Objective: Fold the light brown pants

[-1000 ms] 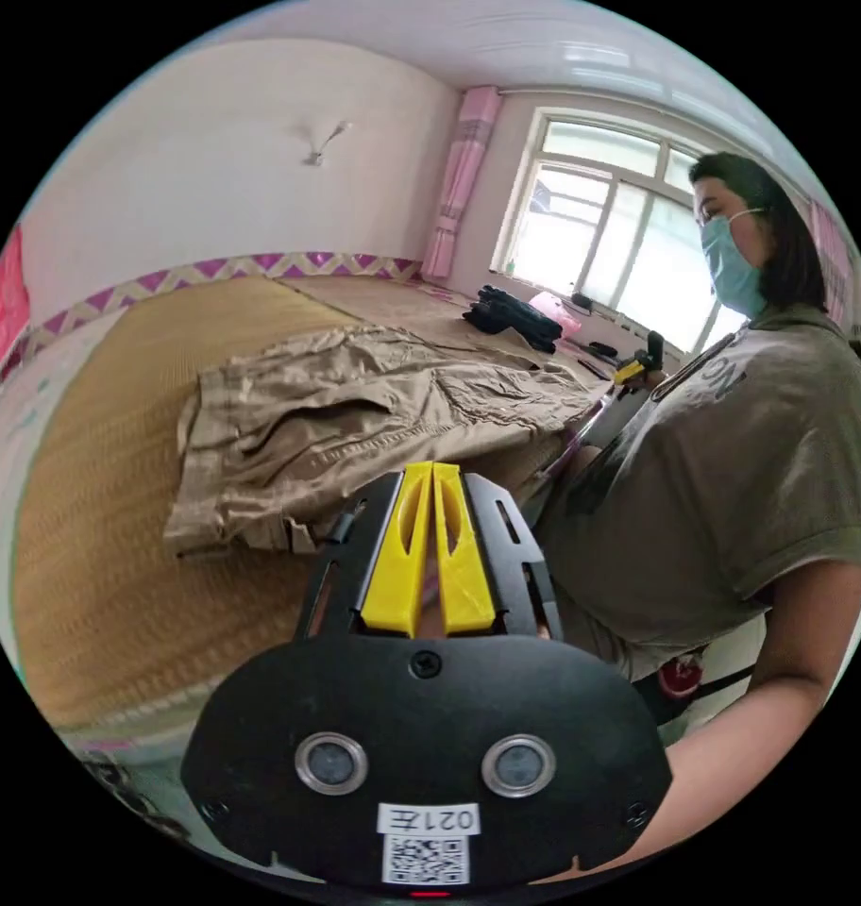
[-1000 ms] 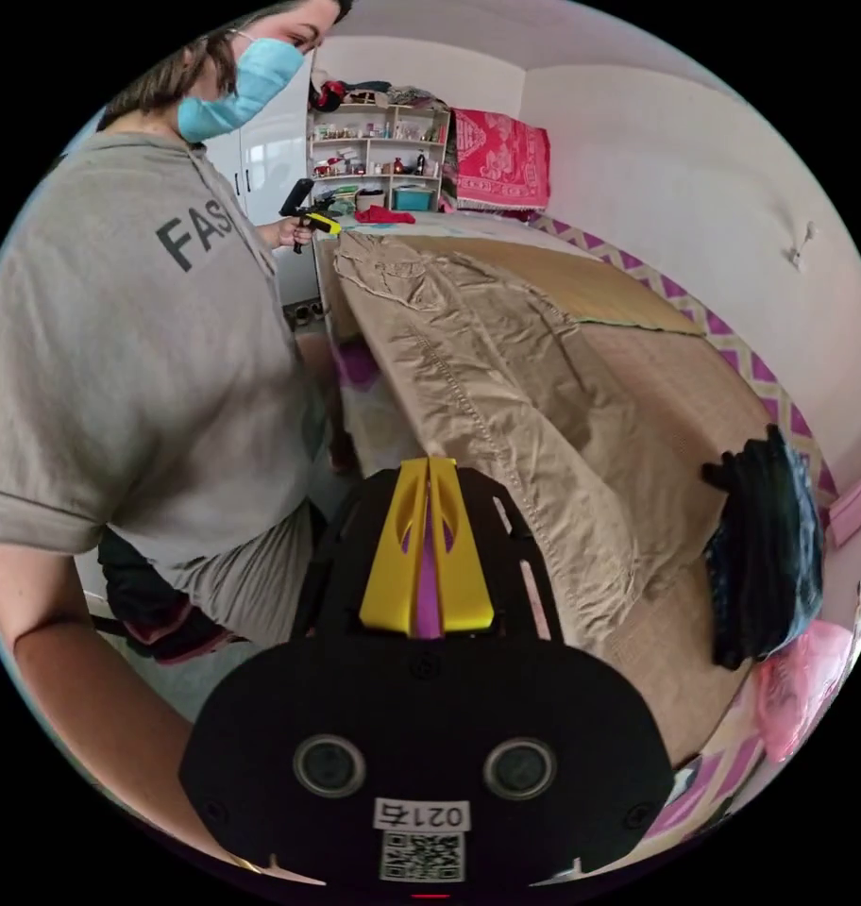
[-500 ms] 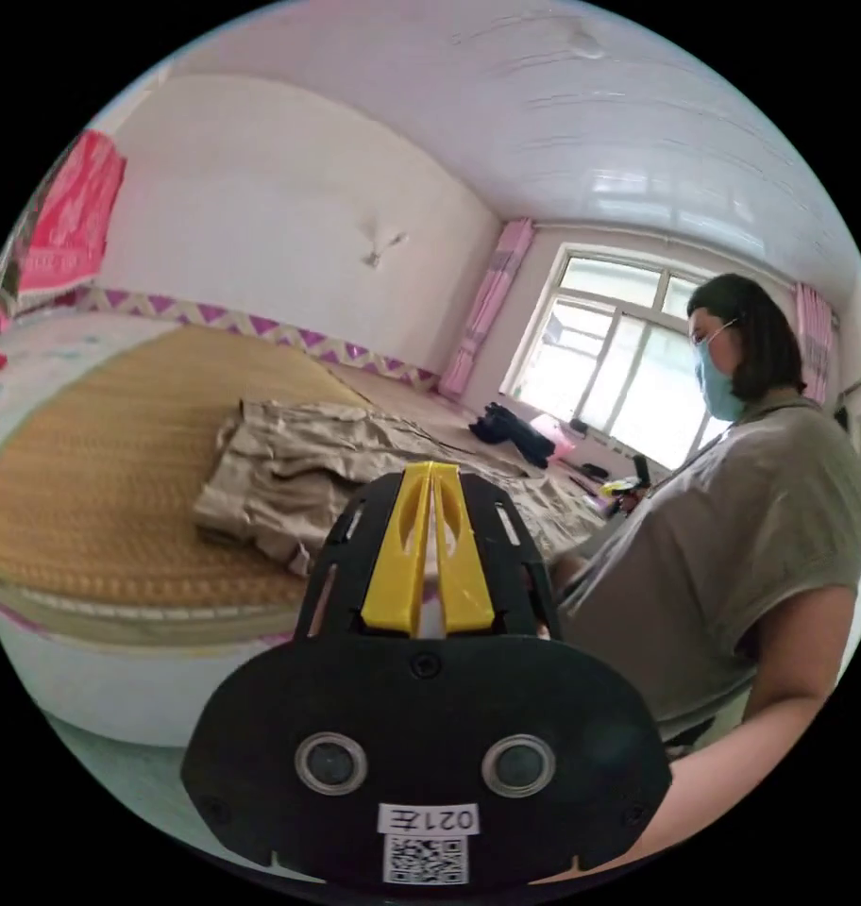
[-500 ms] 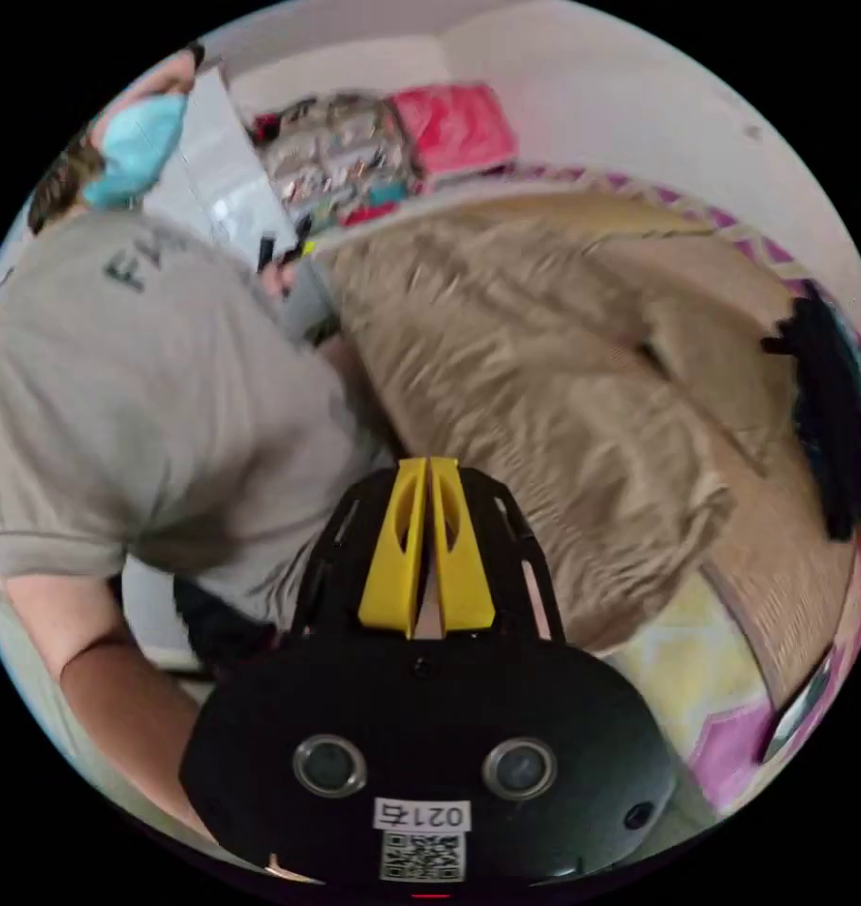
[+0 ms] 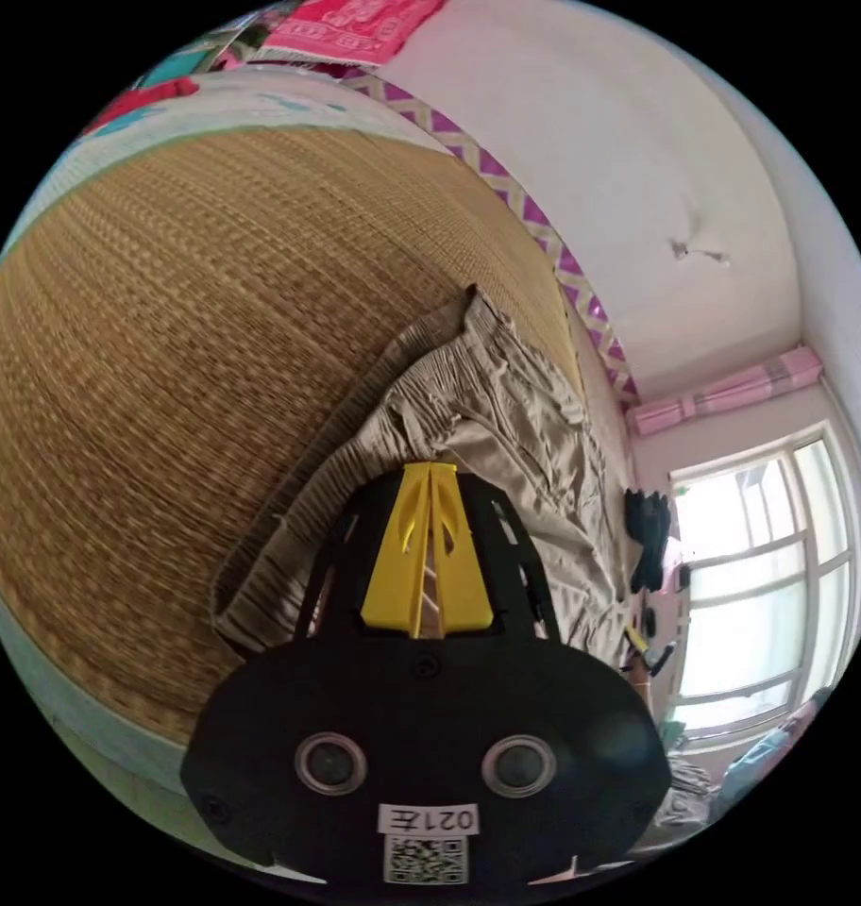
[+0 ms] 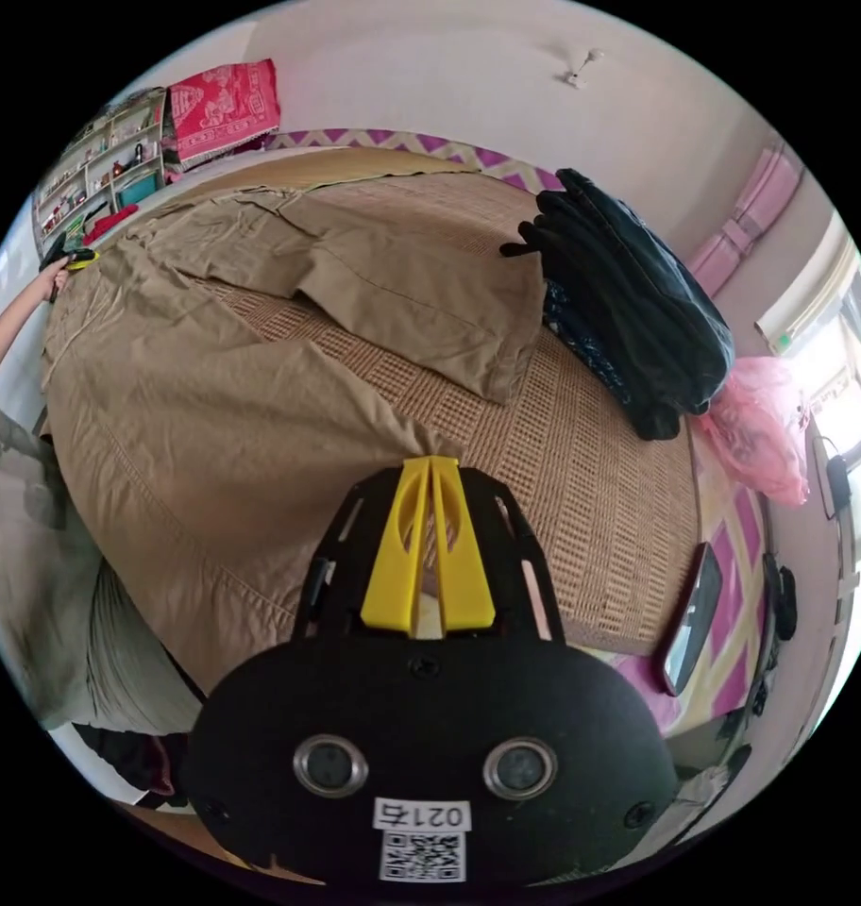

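Up close in the left gripper view, the left gripper (image 5: 429, 469) has its yellow jaws pressed together at the tips with nothing between them, sitting right over the bunched waistband end of the light brown pants (image 5: 506, 444). Same deal in the right gripper view: the right gripper (image 6: 430, 462) has both jaws together, tips right at a leg hem of the pants (image 6: 213, 396), and I honestly can't tell if any cloth is pinched there. Each gripper body has a white sticker with a code on it, not something I'd read off. The pants lie spread on a woven straw mat (image 5: 166, 330) covering the bed, one leg near the camera and the other leg lying further across the mat. Beyond that leg there's a pile of dark folded clothes (image 6: 629, 302), with a pink plastic bag (image 6: 761, 429) just beside it, contents hidden. Far back, a shelf unit (image 6: 100, 160) full of small stuff, too tiny to make out, and a red cloth (image 6: 225, 106) hanging next to it.
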